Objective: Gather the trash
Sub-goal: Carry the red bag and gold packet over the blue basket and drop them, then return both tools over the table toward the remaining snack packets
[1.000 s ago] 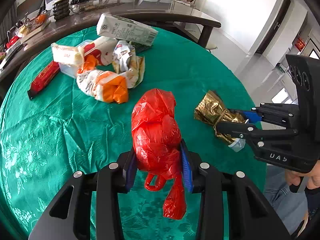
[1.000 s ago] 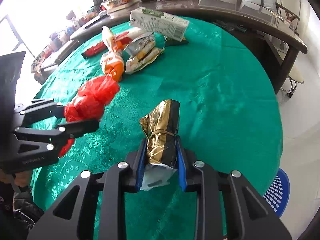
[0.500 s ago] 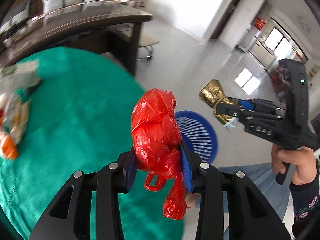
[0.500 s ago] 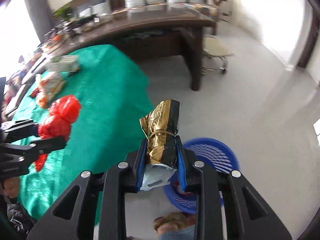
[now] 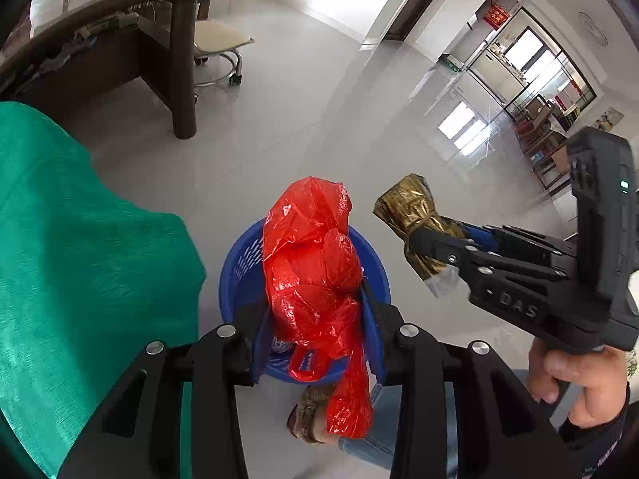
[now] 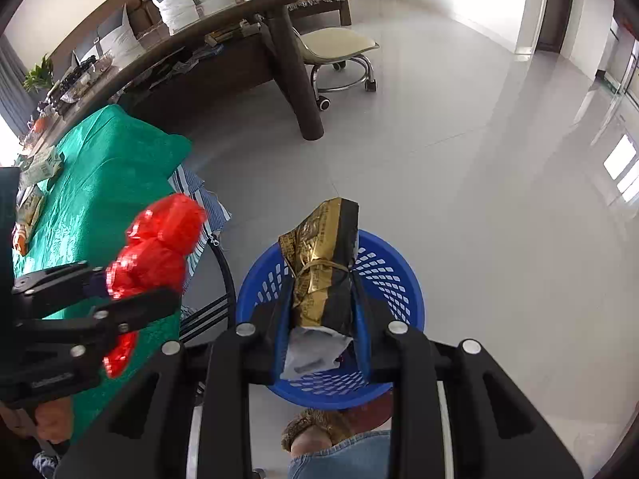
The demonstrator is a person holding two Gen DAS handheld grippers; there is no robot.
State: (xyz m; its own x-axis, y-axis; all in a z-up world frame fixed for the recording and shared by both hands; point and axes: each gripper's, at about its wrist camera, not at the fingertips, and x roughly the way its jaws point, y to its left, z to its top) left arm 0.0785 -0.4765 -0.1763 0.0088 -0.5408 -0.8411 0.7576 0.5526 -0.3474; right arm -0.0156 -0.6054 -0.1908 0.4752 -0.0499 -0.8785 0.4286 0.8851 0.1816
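The left gripper point(image 5: 315, 311) is pinching a knotted red plastic bag point(image 5: 315, 263) between its blue-padded fingers point(image 5: 369, 319); the bag is bulging above the grip and a loose tail is hanging below it. In the left wrist view the bag is sitting over a blue perforated basket point(image 5: 239, 263) that is standing on the pale tiled floor point(image 5: 279, 127); how high above it cannot be told.

The right gripper point(image 6: 321, 319) is pinching a crumpled gold-and-black wrapper point(image 6: 323, 263), with its white inner lining point(image 6: 315, 349) showing between the fingers point(image 6: 361, 315). In the right wrist view this wrapper is likewise lying over the blue basket point(image 6: 383, 275). Seen from the left camera, the wrapper point(image 5: 415, 219) is sitting to the right of the red bag and beside the basket rim, the two items apart from each other.

A hand point(image 5: 579, 379) is gripping the handle of the right gripper point(image 5: 433, 245). The person's foot point(image 6: 315, 431) and a denim trouser leg point(image 6: 339, 455) are showing just beside the basket.

The surface with the green cloth point(image 6: 100, 183) is lying to the left, well apart from the basket, and is carrying a carton point(image 6: 42, 165) and other packets point(image 6: 28, 207). A dark wooden desk point(image 6: 223, 56) and a wheeled stool point(image 6: 339, 52) are standing beyond.
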